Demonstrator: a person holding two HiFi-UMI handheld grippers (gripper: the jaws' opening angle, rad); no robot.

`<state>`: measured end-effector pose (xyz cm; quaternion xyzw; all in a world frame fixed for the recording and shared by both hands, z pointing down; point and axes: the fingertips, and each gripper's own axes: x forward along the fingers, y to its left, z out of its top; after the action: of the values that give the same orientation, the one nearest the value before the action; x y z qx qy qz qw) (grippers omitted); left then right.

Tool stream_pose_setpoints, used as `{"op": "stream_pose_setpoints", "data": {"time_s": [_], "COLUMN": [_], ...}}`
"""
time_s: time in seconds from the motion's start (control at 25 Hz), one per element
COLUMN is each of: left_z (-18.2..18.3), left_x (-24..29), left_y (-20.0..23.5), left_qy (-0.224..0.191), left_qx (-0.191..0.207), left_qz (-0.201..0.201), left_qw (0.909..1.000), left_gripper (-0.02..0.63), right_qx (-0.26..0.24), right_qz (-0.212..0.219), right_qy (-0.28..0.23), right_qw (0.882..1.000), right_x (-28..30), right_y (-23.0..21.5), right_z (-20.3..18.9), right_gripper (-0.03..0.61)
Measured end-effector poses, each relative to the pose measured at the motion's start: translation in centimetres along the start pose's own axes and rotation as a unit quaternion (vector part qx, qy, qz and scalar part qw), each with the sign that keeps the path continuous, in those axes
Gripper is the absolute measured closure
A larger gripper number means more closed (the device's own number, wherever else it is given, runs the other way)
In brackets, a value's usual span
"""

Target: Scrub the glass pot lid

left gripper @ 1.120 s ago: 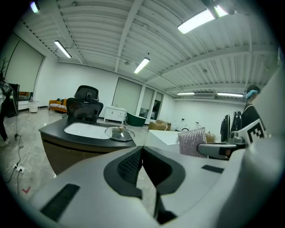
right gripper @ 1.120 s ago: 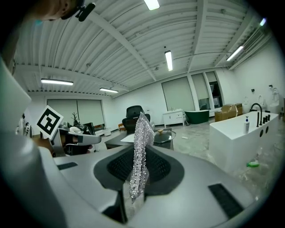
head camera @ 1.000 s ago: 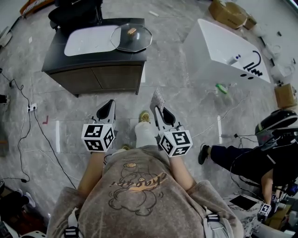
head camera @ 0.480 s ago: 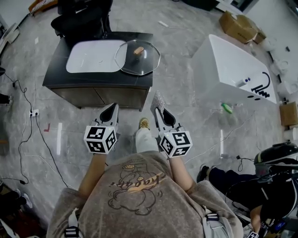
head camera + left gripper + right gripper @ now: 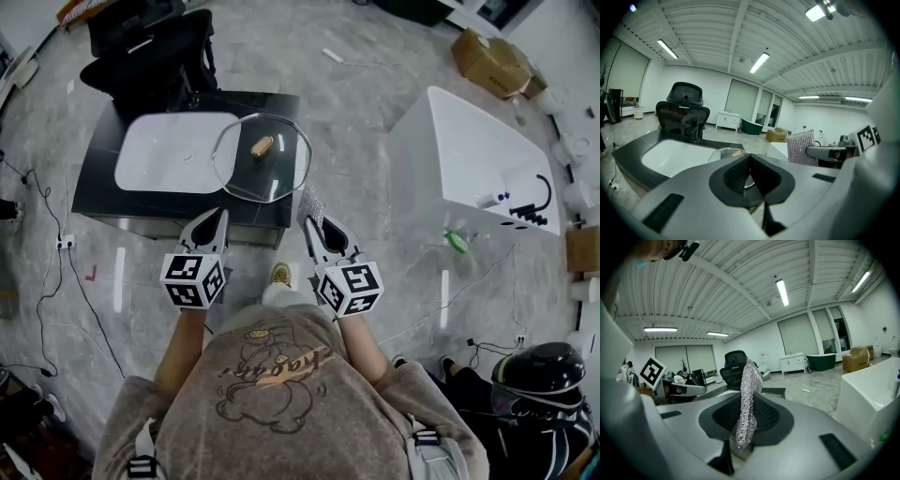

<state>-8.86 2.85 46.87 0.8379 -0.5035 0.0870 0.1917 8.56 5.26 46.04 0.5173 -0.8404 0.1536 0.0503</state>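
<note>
The glass pot lid, with a wooden knob, lies flat on the black cabinet, partly over the right end of the white sink basin. My left gripper is shut and empty, just short of the cabinet's front edge. My right gripper is shut on a silver scrubbing pad that stands up near the lid's near rim. In the left gripper view, shut jaws point at the lid. The pad sticks up from the right gripper.
A black office chair stands behind the cabinet. A white bathtub lies to the right, with cardboard boxes beyond it. Cables run over the grey floor at left. A black helmet shows at bottom right.
The cabinet with the lid has come closer to both grippers as the person steps forward. The seated person at right has slid mostly out of view. Both grippers keep their pose.
</note>
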Motion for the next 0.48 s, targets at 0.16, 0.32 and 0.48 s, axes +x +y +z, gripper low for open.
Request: {"op": "stream_pose_setpoints", "data": {"time_s": [0.16,0.32,0.48], "left_z": [1.9,4.0,5.0], "left_x": [3.6,6.6,8.9], "left_y": [1.2,1.5,2.1], "left_qy": [-0.016,-0.027,-0.022], "left_qx": [-0.023,-0.024,-0.013], "left_qz": [0.018,0.022,0.015], "left_qw": [0.9995,0.9991,0.9996], "left_gripper": [0.595,0.595,0.595], "right_qx": [0.008,0.006,0.006], "right_qz": [0.014,0.032,0.036], "right_qy": [0.008,0.011,0.016], "right_qw": [1.0,0.999,0.999], "right_x": [2.6,5.5,8.0], "right_y": [-2.7,-4.1,-5.2], "right_z": [1.0,2.5,3.1], "right_gripper": [0.497,0.497,0.497]}}
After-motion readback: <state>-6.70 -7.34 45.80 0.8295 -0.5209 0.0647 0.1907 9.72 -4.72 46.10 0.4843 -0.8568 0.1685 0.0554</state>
